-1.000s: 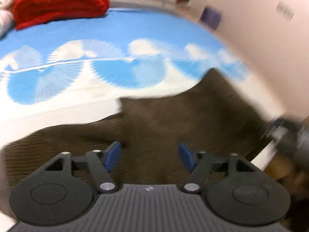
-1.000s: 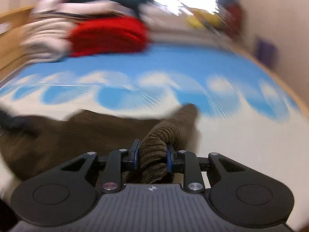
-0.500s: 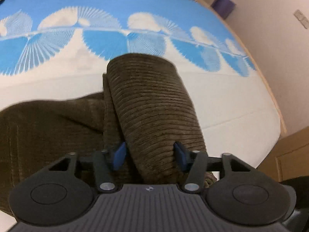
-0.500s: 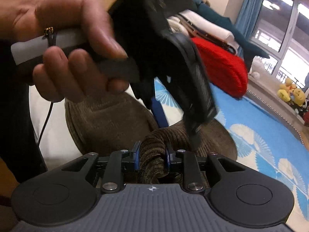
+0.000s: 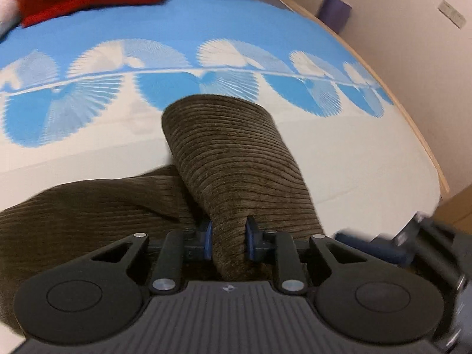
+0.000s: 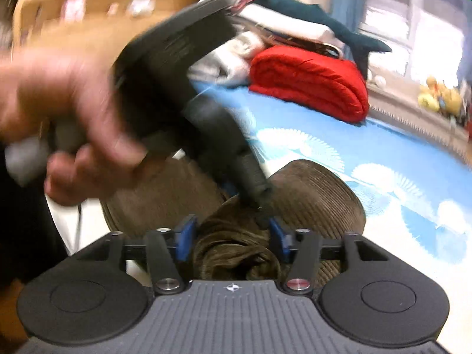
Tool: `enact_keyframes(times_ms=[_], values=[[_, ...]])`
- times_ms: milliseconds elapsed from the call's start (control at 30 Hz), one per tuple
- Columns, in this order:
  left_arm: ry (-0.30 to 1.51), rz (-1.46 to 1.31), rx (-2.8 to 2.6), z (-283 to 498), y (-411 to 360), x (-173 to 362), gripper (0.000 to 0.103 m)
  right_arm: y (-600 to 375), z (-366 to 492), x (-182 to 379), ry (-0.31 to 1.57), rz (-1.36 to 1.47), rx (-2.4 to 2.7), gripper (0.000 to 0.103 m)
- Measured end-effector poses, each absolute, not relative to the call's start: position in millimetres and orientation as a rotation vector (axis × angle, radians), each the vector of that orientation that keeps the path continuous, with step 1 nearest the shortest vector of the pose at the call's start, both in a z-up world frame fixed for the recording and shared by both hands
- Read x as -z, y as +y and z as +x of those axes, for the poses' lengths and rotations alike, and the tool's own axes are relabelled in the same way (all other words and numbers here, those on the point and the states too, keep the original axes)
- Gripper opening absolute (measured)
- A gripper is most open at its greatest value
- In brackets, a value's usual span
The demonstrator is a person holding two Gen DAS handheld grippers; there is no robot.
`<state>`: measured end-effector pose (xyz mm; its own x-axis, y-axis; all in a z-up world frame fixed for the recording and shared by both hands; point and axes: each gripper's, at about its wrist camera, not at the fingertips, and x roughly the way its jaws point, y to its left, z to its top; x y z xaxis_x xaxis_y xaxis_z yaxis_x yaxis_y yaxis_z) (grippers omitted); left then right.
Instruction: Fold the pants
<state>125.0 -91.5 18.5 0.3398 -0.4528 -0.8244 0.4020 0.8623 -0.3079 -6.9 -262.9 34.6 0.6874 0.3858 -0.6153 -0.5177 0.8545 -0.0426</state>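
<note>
Handover at the bed's near edge: one gripper takes the gathered cloth as the other lets it go.

The left gripper (image 5: 227,240) is closing its blue fingers (image 5: 208,240) on a raised fold of the brown ribbed corduroy pants (image 5: 233,159), probably to carry it over; the right gripper (image 6: 231,240) is opening, bunched cloth lying loose between its fingers (image 6: 185,240); the pants lie on a bed with a blue-and-white fan-patterned sheet (image 5: 236,23); a folded red blanket (image 6: 309,82) sits beyond, below a window (image 6: 413,23).

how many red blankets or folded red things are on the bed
1: a folded red blanket at the far end of the bed, beside a pile of pale laundry. More could be hidden behind that pile.
</note>
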Motion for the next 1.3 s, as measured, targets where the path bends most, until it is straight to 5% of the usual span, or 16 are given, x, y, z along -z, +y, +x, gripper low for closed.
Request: enact_keyframes(times_ms=[233,500,600,667,700,1167,1200,1300], values=[[1.082,-0.050,0.370,118,11,-20,0.023,-281,23,-42,0.640,0.056,-0.378,0.068],[1.065,-0.126,0.140,107,125,-13,0.024,-265,68,14,0.907,0.202,-0.222,0.071],[1.095,-0.157,0.075,109,151,-3,0.038,-257,80,34,0.984,0.292,-0.218,0.074],[1.103,-0.202,0.086,111,163,5,0.083,-250,86,43,1.020,0.325,-0.226,0.077],[1.108,-0.234,0.095,113,166,11,0.087,-246,88,47,1.030,0.338,-0.232,0.079],[1.255,-0.349,0.132,156,145,70,0.088,-208,119,67,1.113,0.400,-0.362,0.095],[1.251,-0.330,0.131,158,141,70,0.087,-206,120,68,1.112,0.383,-0.369,0.089],[1.202,-0.260,0.135,160,128,60,0.068,-204,121,61,1.086,0.340,-0.348,0.047]])
